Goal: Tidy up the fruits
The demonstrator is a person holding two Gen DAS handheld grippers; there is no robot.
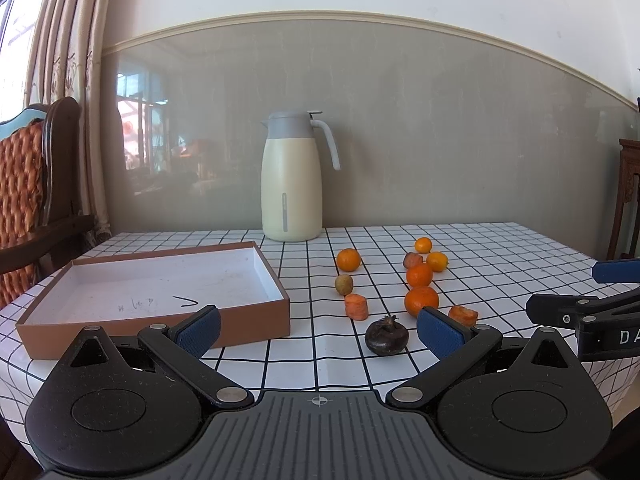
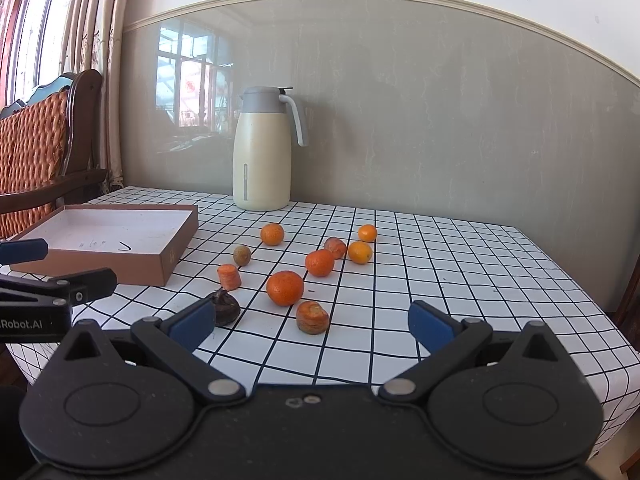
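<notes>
Since both tools are empty, nothing is committed yet: left gripper [image 1: 318,330] has its jaws spread wide, low over the near table edge, with the dark round fruit [image 1: 386,336] sitting on the cloth between the blue pads [image 1: 438,332]. Right gripper [image 2: 312,326] is equally wide, holding nothing, with the cut carrot piece [image 2: 312,317] just ahead of its gap. Beyond that, the large mandarin [image 2: 285,288] lies close behind the carrot piece; a second carrot chunk [image 2: 229,277] and a small greenish-brown fruit [image 2: 242,255] lie towards the box, and four more mandarins plus a reddish piece are scattered farther back. The cardboard tray [image 1: 256,322] sits empty at left, well apart from the pile, on the checked tablecloth [image 2: 460,280]. Handling guess: the dark fruit looks hard-shelled and light, so grip across its widest girth and keep the stem crown clear of the pads. Mandarins are probably soft-skinned and roll easily; clamp at the equator, gentle squeeze. Carrot chunks look stiff and grippy; take them across the round sides, not the cut faces. The thermos jug [image 2: 262,152] at the wall is out of the way.
</notes>
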